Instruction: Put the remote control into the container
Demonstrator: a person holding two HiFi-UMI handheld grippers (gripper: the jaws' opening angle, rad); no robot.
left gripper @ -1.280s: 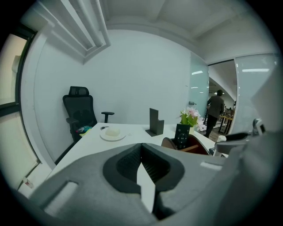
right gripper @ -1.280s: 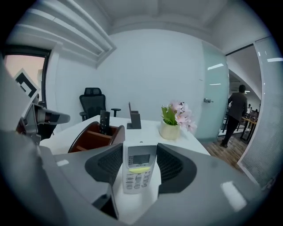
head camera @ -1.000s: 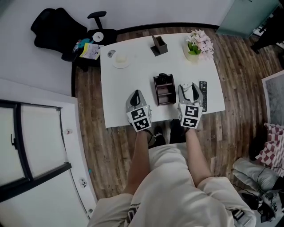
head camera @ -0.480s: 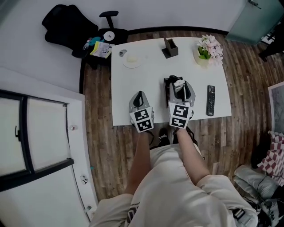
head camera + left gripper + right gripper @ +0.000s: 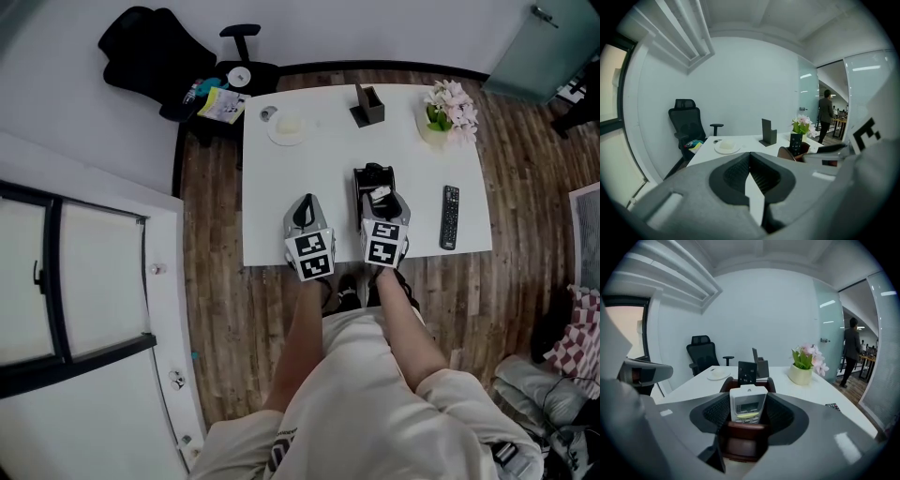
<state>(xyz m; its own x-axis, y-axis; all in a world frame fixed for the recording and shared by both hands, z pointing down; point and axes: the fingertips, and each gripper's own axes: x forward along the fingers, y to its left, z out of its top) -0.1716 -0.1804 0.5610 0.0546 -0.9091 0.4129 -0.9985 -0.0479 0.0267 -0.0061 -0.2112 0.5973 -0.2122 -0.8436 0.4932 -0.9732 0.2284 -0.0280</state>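
The right gripper (image 5: 748, 409) is clamped on a white, rectangular remote control (image 5: 748, 403) with a grey display and a pale yellow band. The mark at its top is too small to read. Just below and ahead sits the glossy, dark brown, round-cornered container (image 5: 743, 439). A black remote (image 5: 747, 372) stands in its far compartment. To the left, the left gripper (image 5: 751, 161) has its ribbed pads together and holds nothing.

White desk (image 5: 281, 211) on dark wood-plank floor (image 5: 211, 309), black office chair (image 5: 141, 47) by plain white wall (image 5: 375, 28), dark-framed window (image 5: 94, 281) at left, frosted glass door (image 5: 544, 52) far right
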